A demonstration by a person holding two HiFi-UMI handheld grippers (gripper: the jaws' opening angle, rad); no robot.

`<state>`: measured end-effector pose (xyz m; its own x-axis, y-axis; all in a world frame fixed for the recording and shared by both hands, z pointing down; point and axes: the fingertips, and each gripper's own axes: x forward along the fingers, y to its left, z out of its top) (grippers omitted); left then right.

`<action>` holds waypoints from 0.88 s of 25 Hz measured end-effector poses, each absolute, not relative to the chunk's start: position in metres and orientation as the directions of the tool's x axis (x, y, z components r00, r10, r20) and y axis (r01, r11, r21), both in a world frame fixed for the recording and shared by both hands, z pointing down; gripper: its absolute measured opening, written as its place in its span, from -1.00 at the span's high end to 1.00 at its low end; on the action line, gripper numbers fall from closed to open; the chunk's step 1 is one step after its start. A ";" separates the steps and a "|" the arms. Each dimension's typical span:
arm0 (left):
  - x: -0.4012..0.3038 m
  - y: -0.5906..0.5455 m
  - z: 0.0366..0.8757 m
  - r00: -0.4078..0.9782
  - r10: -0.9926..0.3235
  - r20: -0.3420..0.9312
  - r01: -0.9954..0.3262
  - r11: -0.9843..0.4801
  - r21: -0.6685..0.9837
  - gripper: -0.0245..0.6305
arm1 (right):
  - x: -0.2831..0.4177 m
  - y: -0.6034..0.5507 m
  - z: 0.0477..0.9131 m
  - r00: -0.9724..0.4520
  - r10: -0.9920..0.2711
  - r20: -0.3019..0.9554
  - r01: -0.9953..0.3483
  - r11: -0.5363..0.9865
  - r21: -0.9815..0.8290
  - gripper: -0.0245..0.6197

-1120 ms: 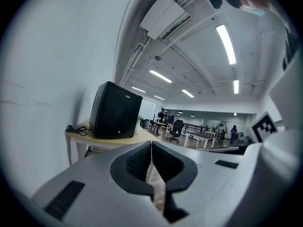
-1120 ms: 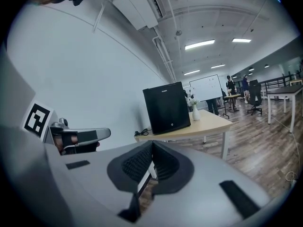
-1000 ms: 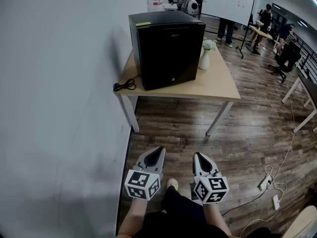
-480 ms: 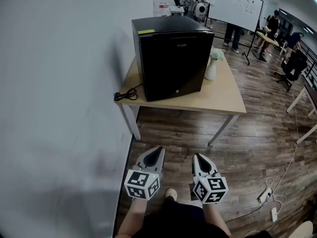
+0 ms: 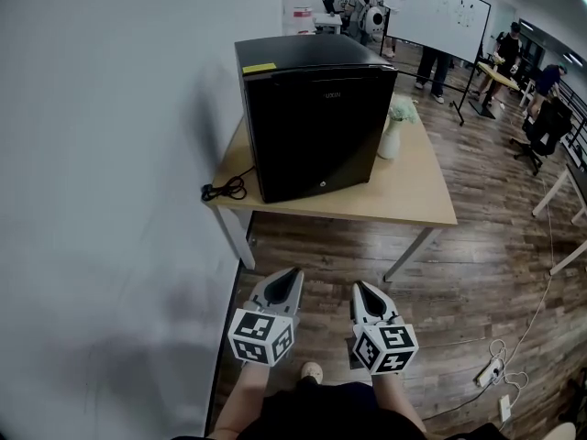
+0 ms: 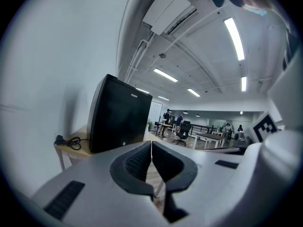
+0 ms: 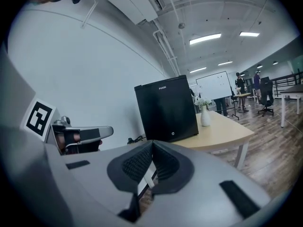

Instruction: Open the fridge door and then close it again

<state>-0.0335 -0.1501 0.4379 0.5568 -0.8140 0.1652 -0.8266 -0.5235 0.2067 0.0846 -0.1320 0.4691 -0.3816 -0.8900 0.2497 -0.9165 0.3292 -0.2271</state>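
Observation:
A small black fridge (image 5: 316, 117) stands on a light wooden table (image 5: 417, 195) against the white wall, its door closed. It also shows ahead in the left gripper view (image 6: 118, 119) and the right gripper view (image 7: 165, 109). My left gripper (image 5: 295, 272) and right gripper (image 5: 358, 287) are held side by side low in the head view, over the wooden floor, well short of the table. Both point toward the fridge. The jaws of each meet at the tips with nothing between them (image 6: 151, 143) (image 7: 152, 144).
A white vase with flowers (image 5: 393, 131) stands to the right of the fridge. A black cable (image 5: 223, 189) lies coiled on the table's left corner. A power strip with cords (image 5: 486, 371) lies on the floor at the right. People, desks and a whiteboard (image 5: 438, 12) fill the far room.
The fridge and table have drawn nearer and lower in the head view as I walked toward them. Both grippers kept their closed pose in front of me.

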 end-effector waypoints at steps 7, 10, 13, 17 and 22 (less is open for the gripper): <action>-0.023 -0.189 0.439 0.551 -0.820 0.154 -0.831 -0.522 0.193 0.91 | 0.092 -0.173 0.473 -0.402 -0.884 0.241 -0.909 0.354 -0.218 0.95; -0.021 -0.200 0.443 0.541 -0.827 0.152 -0.837 -0.512 0.192 0.91 | 0.094 -0.186 0.476 -0.410 -0.880 0.238 -0.906 0.365 -0.214 0.95; -0.022 -0.204 0.447 0.531 -0.834 0.149 -0.843 -0.503 0.189 0.91 | 0.095 -0.192 0.481 -0.420 -0.875 0.242 -0.903 0.377 -0.205 0.95; -0.028 -0.203 0.446 0.515 -0.843 0.154 -0.852 -0.485 0.194 0.91 | 0.095 -0.198 0.477 -0.429 -0.871 0.239 -0.900 0.390 -0.194 0.95; -0.028 -0.202 0.442 0.512 -0.845 0.152 -0.854 -0.483 0.192 0.91 | 0.095 -0.206 0.467 -0.442 -0.868 0.229 -0.896 0.412 -0.166 0.95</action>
<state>-0.0276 -0.2021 0.4416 0.5124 -0.8451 0.1521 -0.8542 -0.4834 0.1917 0.0951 -0.2062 0.4671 -0.4416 -0.8676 0.2285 -0.8958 0.4123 -0.1658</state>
